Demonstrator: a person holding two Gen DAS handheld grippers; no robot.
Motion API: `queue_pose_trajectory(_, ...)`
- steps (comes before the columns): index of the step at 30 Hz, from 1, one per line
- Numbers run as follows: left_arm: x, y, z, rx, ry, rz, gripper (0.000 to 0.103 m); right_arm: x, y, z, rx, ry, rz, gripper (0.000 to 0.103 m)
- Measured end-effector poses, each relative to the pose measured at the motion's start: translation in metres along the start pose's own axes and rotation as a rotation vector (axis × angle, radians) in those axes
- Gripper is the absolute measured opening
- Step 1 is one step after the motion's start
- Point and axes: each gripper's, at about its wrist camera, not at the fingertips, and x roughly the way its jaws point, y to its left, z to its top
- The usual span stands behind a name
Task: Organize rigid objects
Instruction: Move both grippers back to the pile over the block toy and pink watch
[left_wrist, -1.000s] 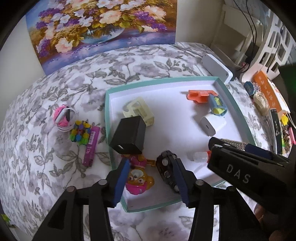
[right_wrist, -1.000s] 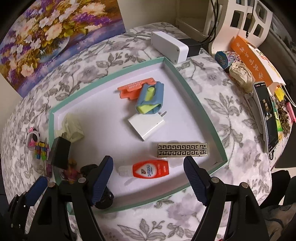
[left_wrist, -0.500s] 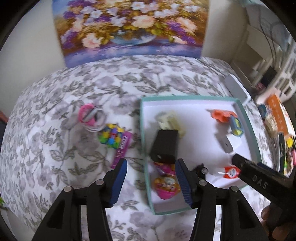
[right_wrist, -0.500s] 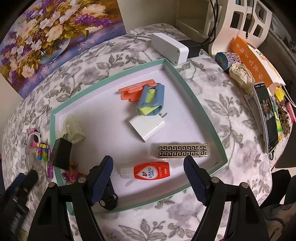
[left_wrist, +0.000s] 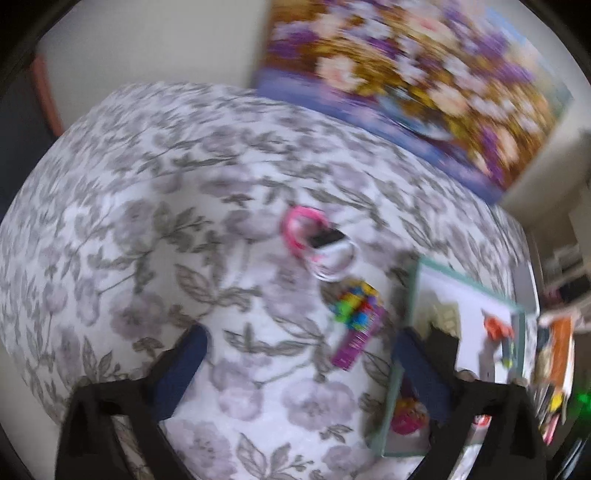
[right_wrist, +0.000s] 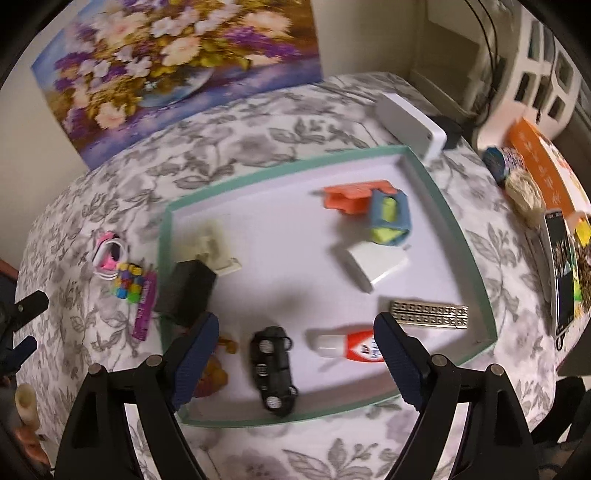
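Observation:
A teal-rimmed white tray (right_wrist: 476, 266) lies on the floral cloth and holds a black toy car (right_wrist: 273, 373), a black box (right_wrist: 186, 291), a glue bottle (right_wrist: 347, 345), a white charger (right_wrist: 376, 262) and a patterned bar (right_wrist: 430, 314). Left of the tray lie a pink cable reel (left_wrist: 317, 240), a coloured bead block (left_wrist: 356, 304) and a purple stick (left_wrist: 356, 343). My left gripper (left_wrist: 299, 365) is open and empty over bare cloth, left of those three. My right gripper (right_wrist: 295, 354) is open above the tray's near edge, straddling the car without touching it.
A flower painting (right_wrist: 173, 62) leans on the wall behind the table. A white box (right_wrist: 410, 125) sits beyond the tray's far corner. A phone (right_wrist: 561, 273), an orange packet (right_wrist: 546, 173) and small clutter line the right edge. White shelving (right_wrist: 543, 62) stands at the back right.
My left gripper has swung left off the tray, leaving the toy car lying in it, and has opened wider. The right gripper has shifted slightly, now over the car.

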Motion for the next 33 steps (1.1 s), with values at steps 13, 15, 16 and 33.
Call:
queue_pose_trajectory(13, -0.007, 0.044, 0.017, -0.078, -0.043, 0.061, 0.103, -0.005, 0.054, -0.001, -0.055, -0.053, 0.052, 0.087)
queue_pose_trajectory(15, -0.005, 0.047, 0.018, -0.075, -0.042, 0.066, 0.103, -0.004, 0.065, 0.000, -0.063, -0.054, 0.063, 0.087)
queue_pose_trajectory(16, -0.005, 0.048, 0.019, -0.073, -0.041, 0.067, 0.103, -0.003, 0.071, 0.000, -0.070, -0.054, 0.067, 0.087)
queue_pose_trajectory(33, 0.030, 0.067, 0.045, -0.088, 0.020, 0.082, 0.103, 0.016, 0.139, 0.014, -0.174, -0.051, 0.128, 0.086)
